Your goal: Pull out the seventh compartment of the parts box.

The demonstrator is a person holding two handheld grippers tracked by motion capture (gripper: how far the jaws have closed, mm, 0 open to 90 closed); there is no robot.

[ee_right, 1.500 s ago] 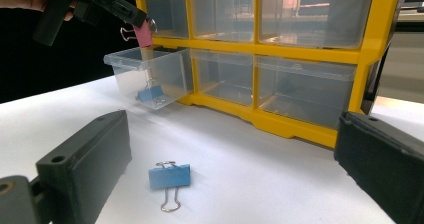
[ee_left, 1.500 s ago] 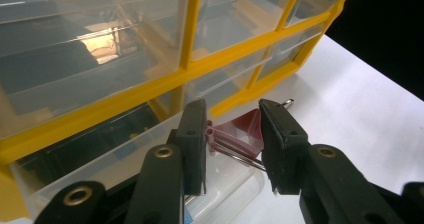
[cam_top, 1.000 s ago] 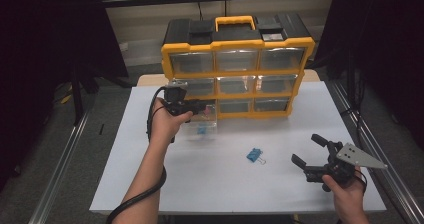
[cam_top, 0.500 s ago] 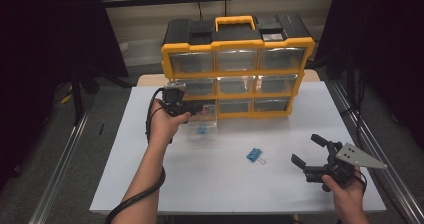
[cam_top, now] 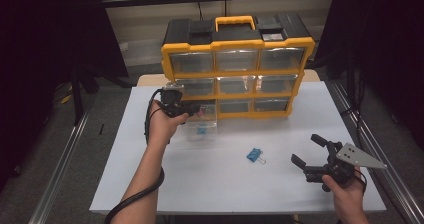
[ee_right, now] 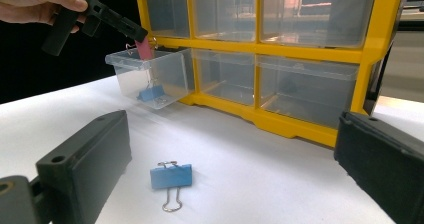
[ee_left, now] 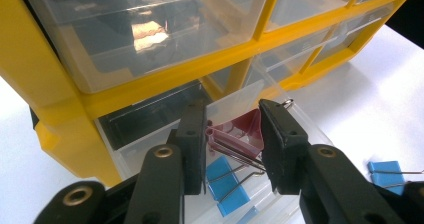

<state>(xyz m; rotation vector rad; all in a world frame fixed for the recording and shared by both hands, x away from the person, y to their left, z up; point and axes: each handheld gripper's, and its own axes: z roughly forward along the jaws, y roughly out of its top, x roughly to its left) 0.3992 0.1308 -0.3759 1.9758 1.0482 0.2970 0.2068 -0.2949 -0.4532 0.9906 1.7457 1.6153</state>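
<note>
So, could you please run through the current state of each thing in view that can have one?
Left gripper: shut on the pink binder clip, held over the pulled-out drawer.
Right gripper: open, empty, low over the table.
Pulled-out drawer: open, one blue clip inside.
Other drawers of the organizer: closed.
Blue binder clip: lying loose on the table.

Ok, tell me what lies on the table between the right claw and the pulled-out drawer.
One blue binder clip on the white table, about midway between the right claw and the clear drawer, in the high view; otherwise bare.
</note>
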